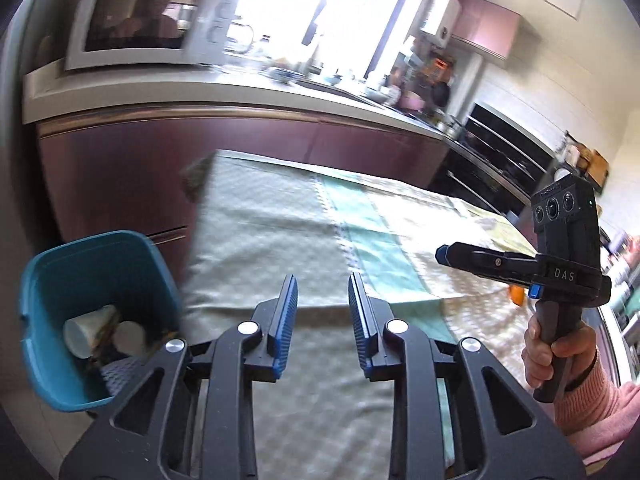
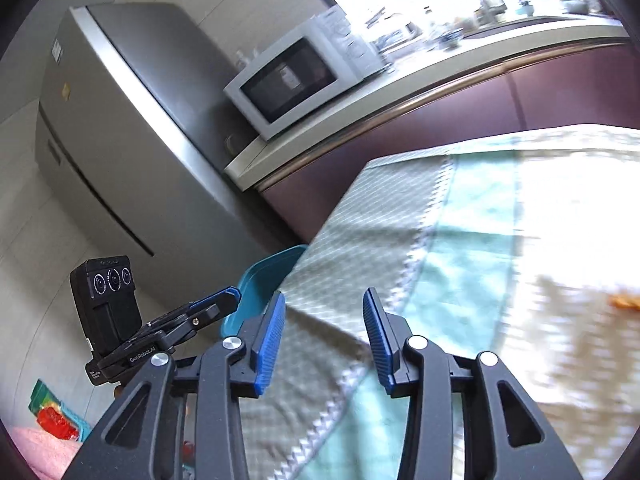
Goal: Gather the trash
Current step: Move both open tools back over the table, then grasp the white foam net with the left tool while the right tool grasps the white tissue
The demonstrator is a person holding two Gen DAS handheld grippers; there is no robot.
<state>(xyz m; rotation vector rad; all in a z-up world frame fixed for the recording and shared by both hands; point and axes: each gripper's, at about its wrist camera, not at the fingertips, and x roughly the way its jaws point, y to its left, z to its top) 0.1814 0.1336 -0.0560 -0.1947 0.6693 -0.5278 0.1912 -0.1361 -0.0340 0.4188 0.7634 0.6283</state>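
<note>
Leftmost, a teal bin (image 1: 100, 280) stands on the floor against the table (image 1: 280, 220), holding paper cups (image 1: 86, 334) and other scraps; behind it run a counter (image 1: 200, 92) and microwave (image 1: 148, 20). Both grippers angle downward over the checked tablecloth. Left gripper (image 1: 323, 312): jaws parted, nothing between them. Right gripper (image 2: 325, 334), held by a pink-sleeved hand (image 1: 556, 356): jaws parted wider, empty. An orange scrap (image 2: 624, 301) lies far right.

We see the tabletop (image 1: 280, 216) lying bare ahead under its checked cloth, open for passing. At its left edge stands the teal bin (image 1: 52, 280) (paper cups (image 1: 86, 334) inside), hemmed by the maroon cabinet (image 1: 160, 168). Our right hand-held gripper (image 1: 442, 254) hangs over the right side.
</note>
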